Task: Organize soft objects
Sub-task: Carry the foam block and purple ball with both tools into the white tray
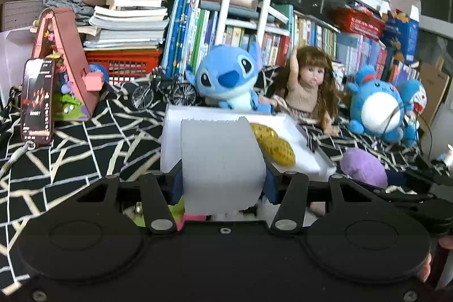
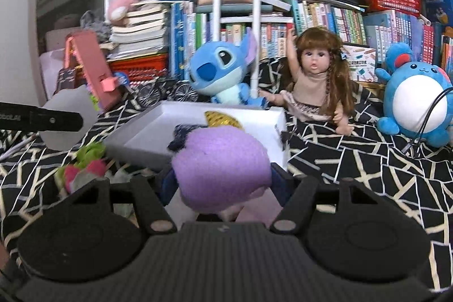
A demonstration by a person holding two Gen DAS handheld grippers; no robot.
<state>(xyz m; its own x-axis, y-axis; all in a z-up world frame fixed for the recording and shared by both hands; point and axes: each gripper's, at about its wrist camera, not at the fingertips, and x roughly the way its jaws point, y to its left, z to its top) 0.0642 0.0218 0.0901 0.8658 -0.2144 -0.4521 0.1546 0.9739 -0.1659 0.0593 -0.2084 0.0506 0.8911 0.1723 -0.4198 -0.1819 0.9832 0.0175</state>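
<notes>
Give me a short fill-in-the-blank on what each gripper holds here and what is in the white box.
1. The left gripper is shut on a ____ foam block.
2. The right gripper holds a soft ____ ball.
3. Inside the white box lies a ____ sequined piece.
4. Behind the box, the blue plush sits beside a long-haired ____.

Missing words: grey; purple; gold; doll

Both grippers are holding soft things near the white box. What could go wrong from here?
1. The left gripper holds a wide grey foam piece; it may land on the gold item already in the white box.
2. The right gripper's purple plush bulges past the fingers and may slip.
</notes>
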